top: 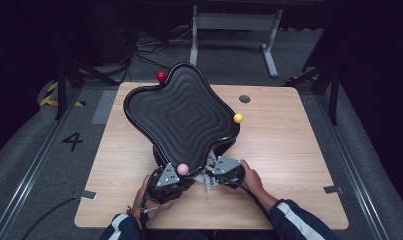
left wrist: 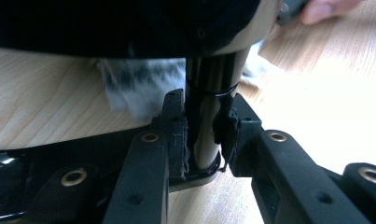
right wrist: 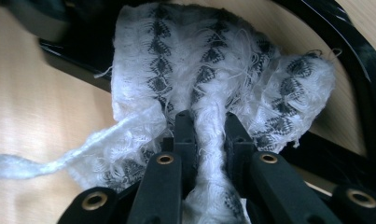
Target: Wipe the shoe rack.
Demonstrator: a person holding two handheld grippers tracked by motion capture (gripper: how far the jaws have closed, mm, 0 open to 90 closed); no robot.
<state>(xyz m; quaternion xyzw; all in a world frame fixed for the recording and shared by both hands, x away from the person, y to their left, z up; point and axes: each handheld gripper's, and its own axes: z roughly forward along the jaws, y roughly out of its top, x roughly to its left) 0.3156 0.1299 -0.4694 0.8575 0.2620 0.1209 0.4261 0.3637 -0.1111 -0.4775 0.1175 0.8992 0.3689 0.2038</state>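
Glossy black ribbed wavy-edged tray (top: 181, 112) tilted up, left gripper (left wrist: 202, 135) clamped on its rim; right gripper (right wrist: 209, 135) pinching frayed white-black woven cloth (right wrist: 213, 70).

the tray (top: 181, 112) stands tilted on the surface (top: 289, 150). the cloth (top: 207, 176) lies at the tray's near edge, on its right. the left gripper (top: 170, 176) sits just left of the cloth.

The left gripper (left wrist: 202, 135) is clamping its jaws on the glossy black tray edge (left wrist: 204, 102) standing upright between them. A white patterned cloth (left wrist: 139, 86) is lying blurred behind, on the wooden table (left wrist: 45, 107), with a fingertip (left wrist: 325, 8) showing top right
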